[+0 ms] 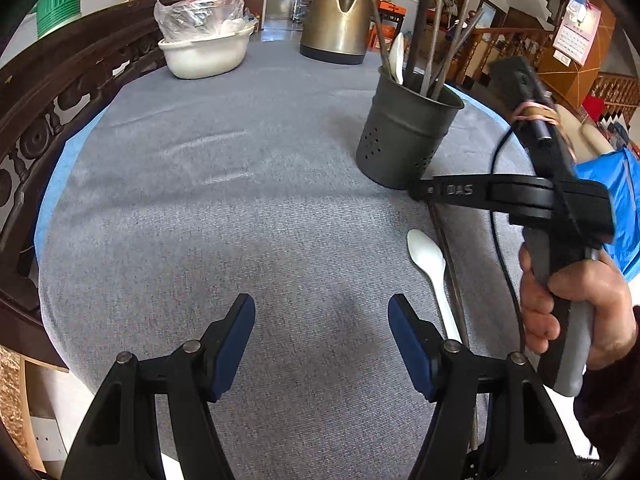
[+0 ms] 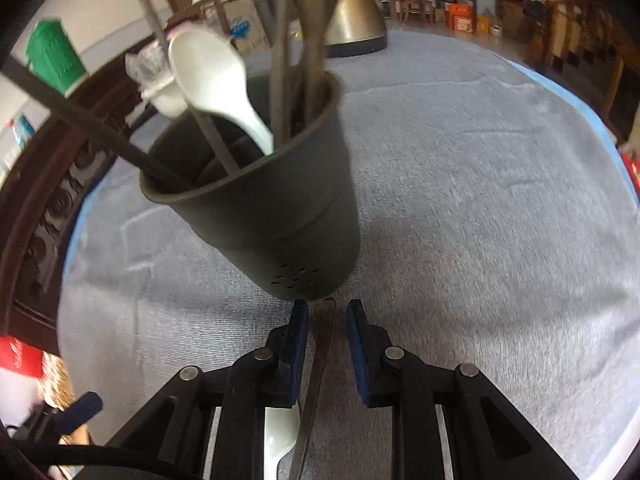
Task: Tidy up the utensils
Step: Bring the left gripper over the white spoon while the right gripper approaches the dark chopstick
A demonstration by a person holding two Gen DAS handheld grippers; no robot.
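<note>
Grey cloth [image 1: 240, 208] covers a round table, blue underlay showing at its edge; carved dark wood rail at left, shelves and stair railing behind.

- Utensil holder [image 1: 404, 136]: dark metal cup with punched holes, upright on the cloth at right. Holds 1 white spoon [image 1: 397, 58], bowl up, and several long dark sticks.
- Loose white spoon [image 1: 430, 272]: flat on the cloth, nearer the camera than the holder, bowl pointing toward it.
- Loose dark stick [image 1: 448, 264]: flat on the cloth, just beside that spoon on its right.
- Kettle [image 1: 338, 16]: bronze metal, far side of table.
- White basin [image 1: 208, 54]: far left, holding a clear plastic bag.
- Left gripper [image 1: 322, 324]: jaws spread wide above bare cloth, nothing between them.
- Right gripper [image 2: 328, 320]: held by a hand [image 1: 576, 312], tips just short of the holder's base; jaws narrow but parted, the dark stick lying in the gap; pads do not press on it.
</note>
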